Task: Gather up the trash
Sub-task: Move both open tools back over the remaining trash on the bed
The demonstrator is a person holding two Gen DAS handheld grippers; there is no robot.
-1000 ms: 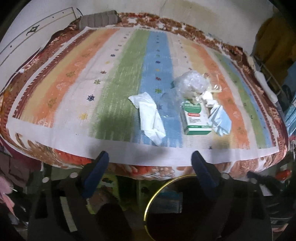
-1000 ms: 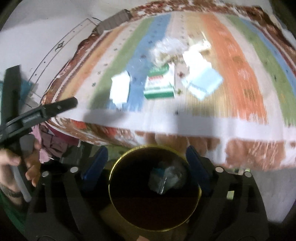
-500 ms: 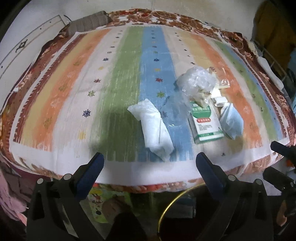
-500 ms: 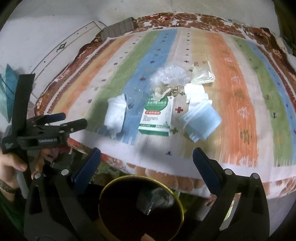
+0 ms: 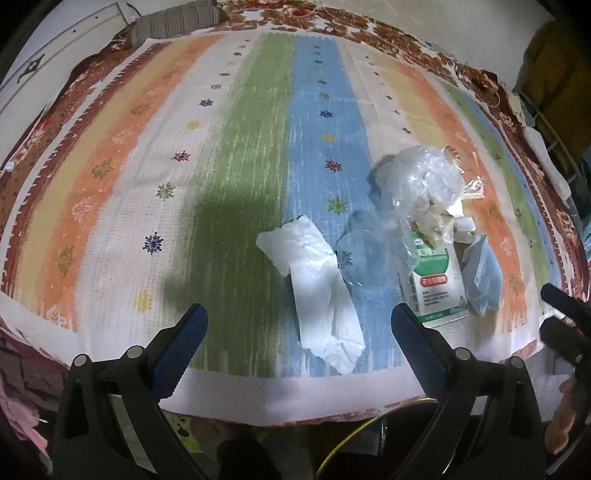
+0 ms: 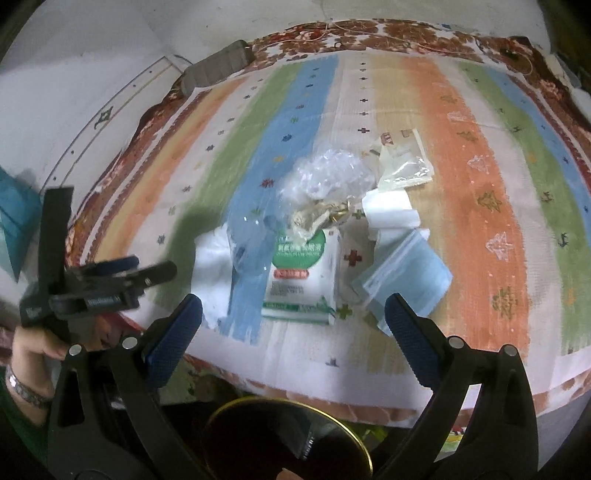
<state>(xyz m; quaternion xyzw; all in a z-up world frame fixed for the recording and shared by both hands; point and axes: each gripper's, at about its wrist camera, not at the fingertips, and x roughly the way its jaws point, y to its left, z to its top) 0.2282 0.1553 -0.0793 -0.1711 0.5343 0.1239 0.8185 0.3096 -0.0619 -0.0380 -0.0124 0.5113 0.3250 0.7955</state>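
Note:
Trash lies on a striped bed cover. A crumpled white tissue (image 5: 317, 284) lies just beyond my open, empty left gripper (image 5: 295, 325); it also shows in the right wrist view (image 6: 210, 266). A green-and-white packet (image 6: 301, 277) lies just ahead of my open, empty right gripper (image 6: 291, 314), and shows in the left wrist view (image 5: 436, 280). A crumpled clear plastic bag (image 6: 325, 181) lies behind it, and a pale blue pouch (image 6: 402, 284) and white tissue (image 6: 389, 214) lie to its right. A gold-rimmed dark bin (image 6: 288, 439) stands below the bed edge.
The striped cover (image 5: 147, 177) is bare on its left half. A clear wrapper (image 6: 402, 166) lies behind the pile. A grey striped pillow (image 5: 173, 22) sits at the far edge. The left gripper (image 6: 122, 280) shows at the left of the right wrist view.
Both grippers have risen from the bin and moved forward over the bed edge toward the trash pile. Both stay open and empty.

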